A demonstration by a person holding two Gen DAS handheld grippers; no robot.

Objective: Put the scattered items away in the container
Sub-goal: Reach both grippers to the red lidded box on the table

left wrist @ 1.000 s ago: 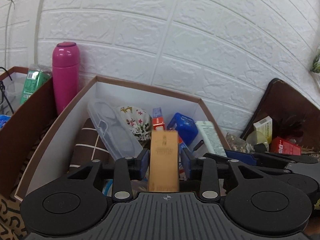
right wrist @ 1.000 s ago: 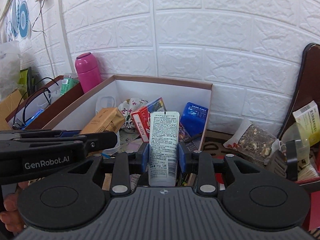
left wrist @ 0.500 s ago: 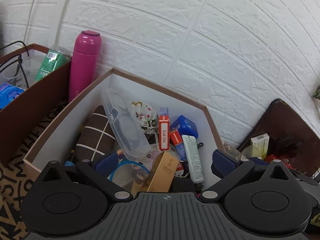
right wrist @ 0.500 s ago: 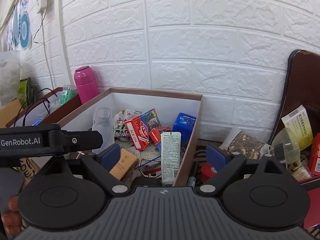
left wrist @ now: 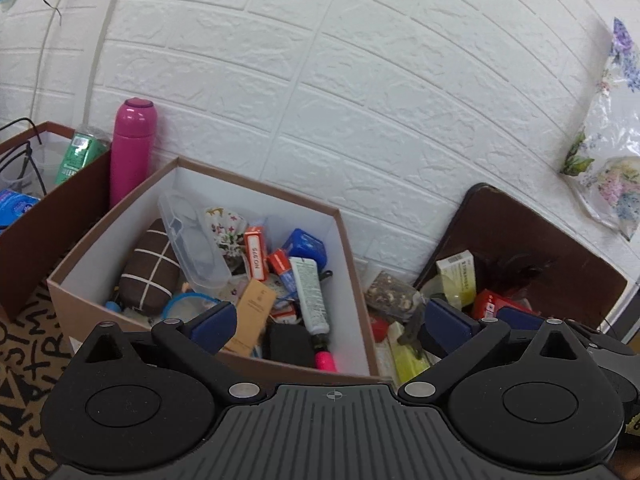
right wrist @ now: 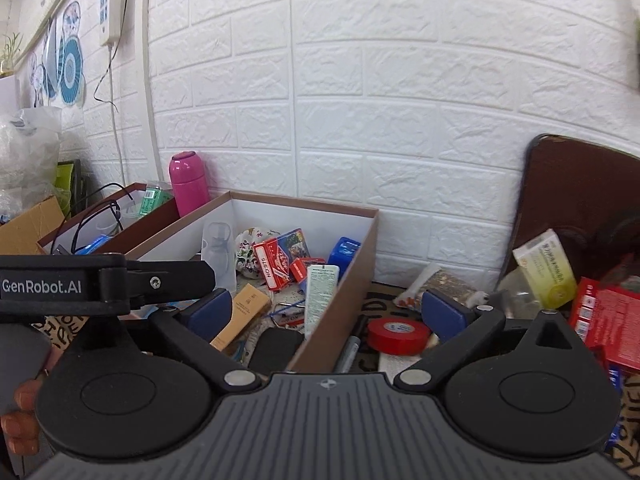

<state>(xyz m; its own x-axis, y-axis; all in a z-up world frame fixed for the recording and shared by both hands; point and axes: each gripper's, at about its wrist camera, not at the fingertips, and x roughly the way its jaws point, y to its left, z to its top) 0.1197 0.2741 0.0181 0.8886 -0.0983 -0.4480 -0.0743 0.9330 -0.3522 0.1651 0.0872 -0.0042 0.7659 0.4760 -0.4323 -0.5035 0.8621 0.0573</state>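
Note:
A brown cardboard box with white inner walls stands against the brick wall and holds several items. A tan carton and a white tube lie inside it. My left gripper is open and empty, above the box's front edge. My right gripper is open and empty, above the box's right front corner. Scattered to the right of the box lie a red tape roll, a dried-mix packet, a yellow box and red boxes.
A pink flask stands behind the box's left corner. A second brown box with cables stands at the left. A dark brown board leans on the wall at the right. The left gripper's body crosses the right wrist view.
Both grippers opened and let go: the tan carton and the white tube dropped into the box. Both grippers then drew back and up from the box.

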